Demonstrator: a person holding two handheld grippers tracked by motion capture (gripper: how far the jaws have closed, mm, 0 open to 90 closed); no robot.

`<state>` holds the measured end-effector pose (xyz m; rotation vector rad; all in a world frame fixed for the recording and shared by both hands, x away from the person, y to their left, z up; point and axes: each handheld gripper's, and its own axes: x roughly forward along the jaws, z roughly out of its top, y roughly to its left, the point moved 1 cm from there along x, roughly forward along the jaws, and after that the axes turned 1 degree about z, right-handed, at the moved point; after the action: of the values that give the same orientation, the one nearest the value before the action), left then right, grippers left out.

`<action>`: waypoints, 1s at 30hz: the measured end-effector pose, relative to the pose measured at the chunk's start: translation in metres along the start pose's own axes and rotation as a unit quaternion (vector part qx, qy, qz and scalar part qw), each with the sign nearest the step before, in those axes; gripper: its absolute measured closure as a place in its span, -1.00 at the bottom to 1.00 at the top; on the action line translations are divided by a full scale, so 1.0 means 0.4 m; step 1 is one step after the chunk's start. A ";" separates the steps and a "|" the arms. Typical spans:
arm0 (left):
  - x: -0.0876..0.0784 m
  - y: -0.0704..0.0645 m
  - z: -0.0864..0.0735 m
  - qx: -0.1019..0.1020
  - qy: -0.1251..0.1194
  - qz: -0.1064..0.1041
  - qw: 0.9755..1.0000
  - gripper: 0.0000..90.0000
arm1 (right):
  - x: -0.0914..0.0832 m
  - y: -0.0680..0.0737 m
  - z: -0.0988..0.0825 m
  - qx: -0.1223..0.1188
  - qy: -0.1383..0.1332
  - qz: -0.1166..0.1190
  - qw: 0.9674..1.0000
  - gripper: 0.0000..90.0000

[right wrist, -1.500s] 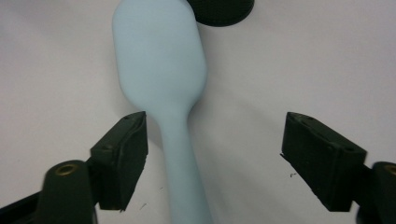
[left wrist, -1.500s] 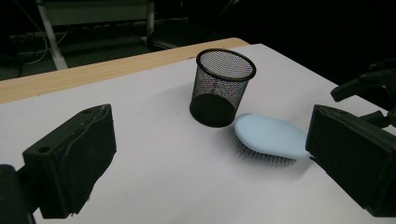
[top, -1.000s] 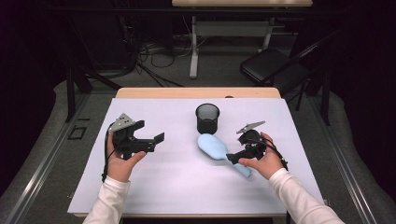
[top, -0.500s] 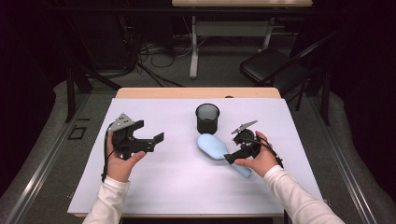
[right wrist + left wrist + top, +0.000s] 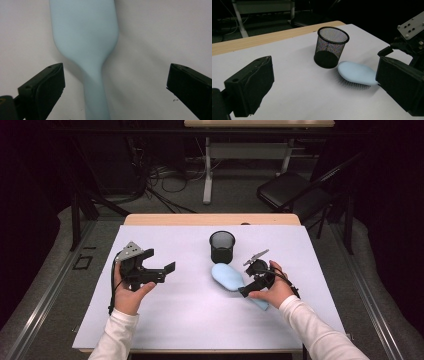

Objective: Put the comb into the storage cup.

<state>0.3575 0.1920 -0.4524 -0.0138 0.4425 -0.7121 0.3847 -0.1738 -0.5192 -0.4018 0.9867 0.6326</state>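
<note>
Since a second ago your right gripper (image 5: 245, 291) has been sliding in over the pale blue hairbrush (image 5: 227, 276) lying bristles-down on the surface beside the mesh cup (image 5: 222, 246), jaws open astride its narrow handle (image 5: 96, 100)—light, rigid, slick plastic, so you're closing there squarely.

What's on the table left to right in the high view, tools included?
Left tool held open → black mesh cup → light blue hairbrush → right tool, open over the brush handle. All on the white table cover.
</note>
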 end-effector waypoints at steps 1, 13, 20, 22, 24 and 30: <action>0.000 0.000 0.000 0.000 0.000 0.000 1.000 -0.96 | 0.004 0.003 0.001 -0.002 0.002 0.000 1.000 -0.97; -0.002 0.002 0.000 -0.001 -0.001 -0.001 1.000 -0.96 | 0.031 0.018 0.011 -0.025 0.022 0.009 0.999 -0.82; -0.004 0.003 0.000 -0.001 -0.001 -0.001 1.000 -0.96 | 0.042 0.028 0.014 -0.039 0.031 0.011 0.999 -0.68; -0.004 0.004 0.000 -0.001 -0.001 0.000 1.000 -0.96 | 0.045 0.029 0.015 -0.047 0.034 0.011 0.998 -0.66; -0.005 0.005 0.000 -0.001 -0.001 0.000 1.000 -0.95 | 0.048 0.031 0.014 -0.052 0.040 0.014 0.998 -0.55; -0.005 0.004 0.001 -0.001 -0.002 -0.001 1.000 -0.96 | 0.051 0.030 0.013 -0.065 0.045 0.020 0.997 -0.40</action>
<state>0.3574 0.1945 -0.4517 -0.0167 0.4399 -0.7128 0.3882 -0.1554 -0.5345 -0.5300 1.0439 0.7217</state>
